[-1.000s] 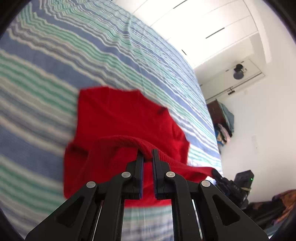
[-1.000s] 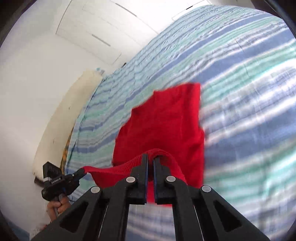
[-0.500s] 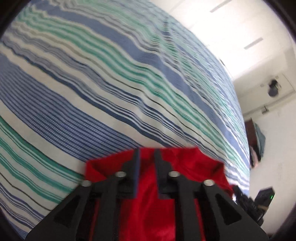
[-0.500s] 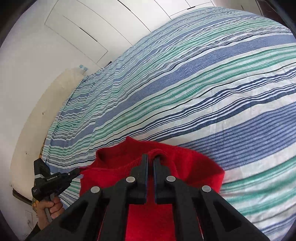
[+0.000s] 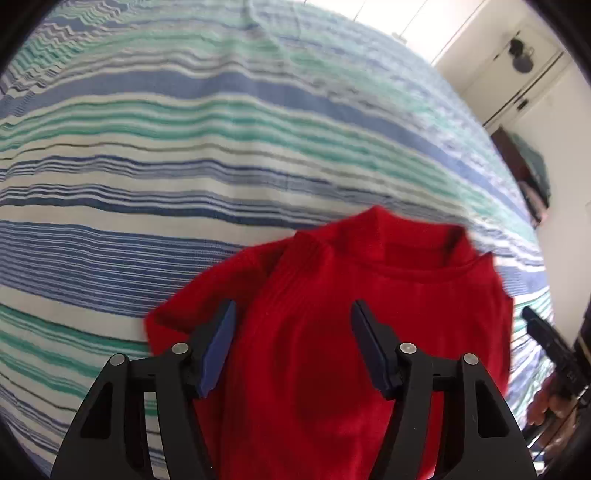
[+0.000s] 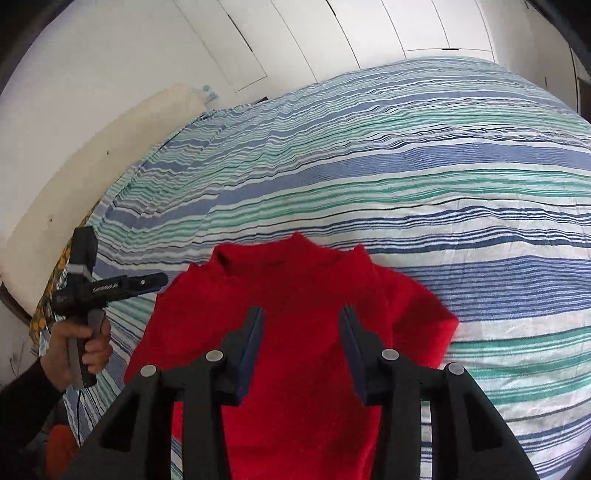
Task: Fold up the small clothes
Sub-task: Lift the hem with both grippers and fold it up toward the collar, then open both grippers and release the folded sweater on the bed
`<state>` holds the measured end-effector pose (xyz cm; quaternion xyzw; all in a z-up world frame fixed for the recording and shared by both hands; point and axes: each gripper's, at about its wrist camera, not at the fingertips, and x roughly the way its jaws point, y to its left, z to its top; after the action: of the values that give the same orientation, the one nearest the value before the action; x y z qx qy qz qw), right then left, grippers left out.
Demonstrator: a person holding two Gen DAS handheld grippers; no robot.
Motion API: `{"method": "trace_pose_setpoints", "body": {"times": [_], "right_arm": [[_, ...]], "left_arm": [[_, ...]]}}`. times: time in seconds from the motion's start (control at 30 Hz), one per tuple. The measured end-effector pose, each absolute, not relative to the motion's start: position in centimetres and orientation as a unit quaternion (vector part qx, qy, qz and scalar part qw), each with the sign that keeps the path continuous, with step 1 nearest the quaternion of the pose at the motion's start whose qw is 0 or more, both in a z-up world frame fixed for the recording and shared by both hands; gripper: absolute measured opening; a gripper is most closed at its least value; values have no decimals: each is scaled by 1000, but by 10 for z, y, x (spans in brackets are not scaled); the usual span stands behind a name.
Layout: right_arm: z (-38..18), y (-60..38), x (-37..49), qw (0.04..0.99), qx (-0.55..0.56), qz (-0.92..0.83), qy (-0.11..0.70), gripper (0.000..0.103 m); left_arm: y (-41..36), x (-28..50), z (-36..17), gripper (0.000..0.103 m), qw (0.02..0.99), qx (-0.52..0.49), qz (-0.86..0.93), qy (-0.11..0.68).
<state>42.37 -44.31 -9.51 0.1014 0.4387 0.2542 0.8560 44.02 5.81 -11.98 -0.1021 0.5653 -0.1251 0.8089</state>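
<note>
While the striped bedsheet [image 6: 424,177] filled most of both views, the red knit sweater [image 6: 306,325] was seen lying on it, near the close edge of the bed, collar end pointing away from the cameras. One fold was judged as already laid: a doubled layer was visible at the top, ribbed hem band over the neck area, though exact layering could not be told. Short sleeves were seen sticking out at both sides, so side folds and a final halving were judged as left to do. Some blur was noted at the garment edges in the left wrist view.

Left gripper [image 5: 291,332] was pointed steeply down over the sweater's left part, jaws spread wide, having just been opening; red fabric was seen below the gap, not pinched, pads clear of it. Right gripper [image 6: 301,339] was angled down less steeply over the sweater's middle, jaws at a moderate gap, also just been opening; nothing was clamped, cloth only lying underneath. Both grips were thus read as released after the fold was set down.

In the right wrist view, the left gripper's body was seen side-on at the bed's edge, held by the person's left hand [image 6: 83,343] with a dark sleeve [image 6: 22,402] behind it. White wardrobe doors [image 6: 332,33] were seen beyond the bed.
</note>
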Motion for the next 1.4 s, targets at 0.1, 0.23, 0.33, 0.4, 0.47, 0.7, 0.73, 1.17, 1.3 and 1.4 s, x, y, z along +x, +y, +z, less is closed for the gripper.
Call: {"method": "trace_pose_setpoints", "body": {"times": [0.1, 0.23, 0.33, 0.4, 0.47, 0.7, 0.73, 1.17, 1.3, 1.4], "right_arm": [[-101, -443, 441, 861, 59, 230, 450, 44], [-117, -434, 487, 850, 19, 213, 481, 43], [-133, -411, 511, 830, -24, 219, 512, 5], [-137, -409, 517, 843, -37, 181, 506, 5], [-148, -413, 521, 840, -22, 156, 518, 6], [-96, -419, 466, 877, -34, 186, 443, 32], [-86, -418, 449, 876, -36, 213, 432, 32], [-148, -506, 281, 837, 28, 202, 508, 44], [-128, -531, 243, 854, 53, 165, 491, 54], [-138, -547, 220, 855, 73, 129, 497, 60]], "left_arm": [[58, 437, -132, 33, 803, -87, -111, 579], [54, 435, -120, 5, 822, -47, -120, 555], [60, 436, -106, 5, 843, -49, -109, 524], [65, 437, -113, 5, 844, -52, -87, 527], [68, 441, -128, 9, 831, -62, -75, 548], [92, 382, -78, 63, 866, -101, -55, 487], [94, 367, -71, 66, 870, -104, -60, 479], [125, 160, -124, 85, 853, -72, 0, 517], [128, 133, -133, 94, 861, -82, 1, 502], [125, 134, -140, 100, 863, -69, -5, 501]]}}
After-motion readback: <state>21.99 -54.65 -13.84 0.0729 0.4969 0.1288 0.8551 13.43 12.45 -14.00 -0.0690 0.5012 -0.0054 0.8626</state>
